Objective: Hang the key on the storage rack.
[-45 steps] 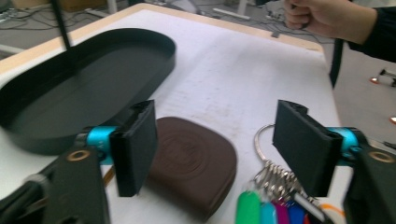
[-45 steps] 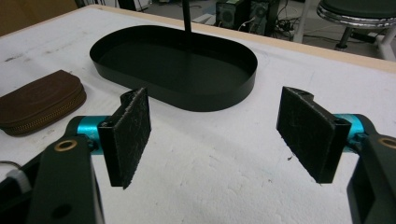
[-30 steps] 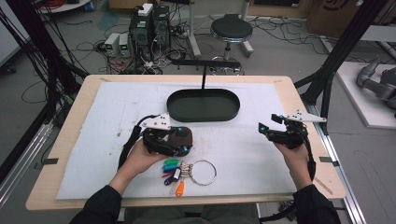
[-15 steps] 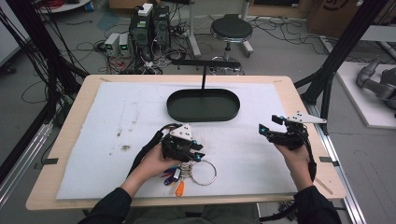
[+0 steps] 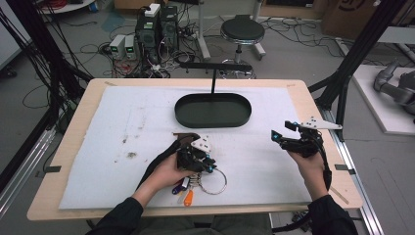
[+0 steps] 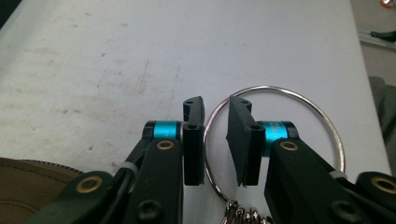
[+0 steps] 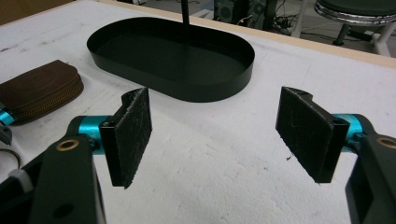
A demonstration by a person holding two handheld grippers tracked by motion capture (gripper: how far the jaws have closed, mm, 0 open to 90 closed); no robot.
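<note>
A big silver key ring [image 5: 226,182] with several coloured keys [image 5: 182,188] lies on the white mat near the front edge. My left gripper [image 5: 208,166] is low over it. In the left gripper view its jaws [image 6: 215,105] have just been closing and straddle the ring's wire [image 6: 289,95]. A narrow gap is left, and the wire is close to the left-hand pad [image 6: 194,140]. My right gripper [image 5: 281,131] hovers to the right above bare mat. Its pads [image 7: 133,126] stand wide apart, with nothing between the right gripper's [image 7: 215,100] fingers.
A black oval tray [image 5: 213,121] with an upright T-shaped post [image 5: 213,78] stands at the back middle; the right gripper view has its wall [image 7: 177,91] ahead. A brown zipped pouch [image 7: 39,91] lies just behind the left gripper. The mat's front edge is near the keys.
My left gripper has moved right and down onto the key ring, and its jaws have narrowed around the wire. The right hand has stayed put.
</note>
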